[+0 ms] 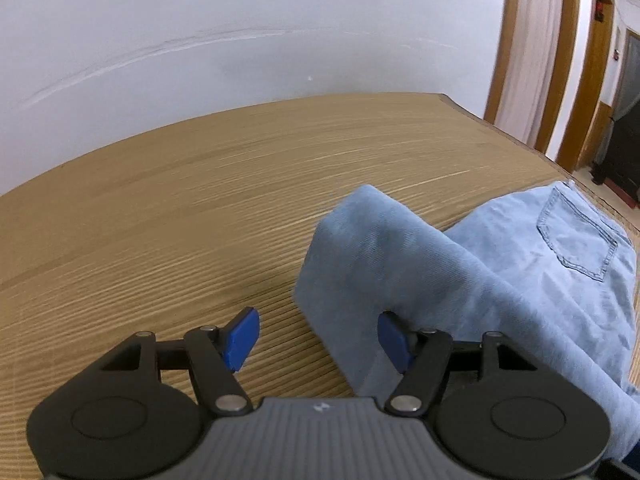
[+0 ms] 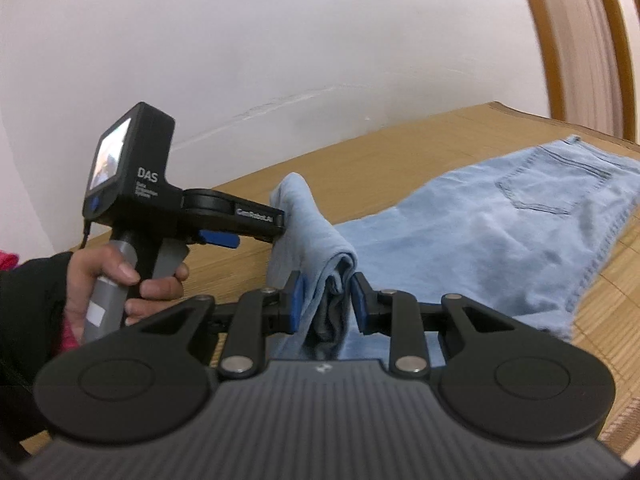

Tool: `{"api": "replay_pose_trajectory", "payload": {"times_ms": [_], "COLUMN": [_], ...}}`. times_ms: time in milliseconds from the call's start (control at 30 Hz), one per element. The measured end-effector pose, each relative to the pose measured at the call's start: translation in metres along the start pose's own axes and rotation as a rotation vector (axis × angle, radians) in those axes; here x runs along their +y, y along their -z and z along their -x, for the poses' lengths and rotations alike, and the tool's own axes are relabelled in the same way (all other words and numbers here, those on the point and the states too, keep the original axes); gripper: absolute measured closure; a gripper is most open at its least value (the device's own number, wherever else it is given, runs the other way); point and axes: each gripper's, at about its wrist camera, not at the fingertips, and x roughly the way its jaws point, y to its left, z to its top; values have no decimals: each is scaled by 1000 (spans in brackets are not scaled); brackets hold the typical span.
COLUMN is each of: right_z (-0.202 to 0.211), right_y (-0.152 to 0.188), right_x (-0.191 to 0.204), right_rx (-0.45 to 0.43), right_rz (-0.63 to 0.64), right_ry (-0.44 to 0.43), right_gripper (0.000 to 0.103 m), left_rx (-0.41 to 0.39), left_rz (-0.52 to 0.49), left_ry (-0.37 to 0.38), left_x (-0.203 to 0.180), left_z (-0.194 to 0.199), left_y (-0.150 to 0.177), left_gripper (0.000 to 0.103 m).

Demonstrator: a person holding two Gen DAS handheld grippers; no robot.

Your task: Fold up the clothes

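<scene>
Light blue jeans (image 1: 520, 272) lie on a ribbed bamboo mat (image 1: 160, 220), back pocket (image 1: 576, 236) facing up. One end is lifted into a raised fold (image 1: 360, 248). My left gripper (image 1: 318, 338) is open and wide. The fold drapes against its right pad (image 1: 394, 342), while the left pad (image 1: 242, 338) stands free over the mat. In the right wrist view my right gripper (image 2: 328, 304) is shut on a bunched fold of the jeans (image 2: 500, 232). A hand (image 2: 100, 276) holds the left tool's handle, its nose against the raised fold (image 2: 304, 216).
A white wall (image 1: 240, 40) runs behind the mat's far edge. A wooden door frame (image 1: 568, 60) and dark furniture (image 1: 624, 152) are at the right. A dark sleeve (image 2: 28, 312) and a bit of pink cloth (image 2: 8, 260) sit at the left edge.
</scene>
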Motion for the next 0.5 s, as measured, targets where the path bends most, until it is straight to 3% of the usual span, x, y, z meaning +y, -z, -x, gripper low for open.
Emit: {"api": "replay_pose_trajectory", "payload": {"times_ms": [167,400,500], "right_z": [5,-8,-4], "right_y": [3,9,4], "right_x": [-20,-30,-29], "right_rx": [16,95,45], "right_rz": [-34,-9,46], "right_ry": [49,33,71], "right_gripper": [75,74,74], "left_rx": [1,54,46], "left_rz": [-69,-153,-172], "left_ry": [44,56,66], "left_x": [-24,-56,-58], "left_z": [-9,-42,-38], "left_y": [-5,-10,-10], "left_gripper": [34,33,32]}}
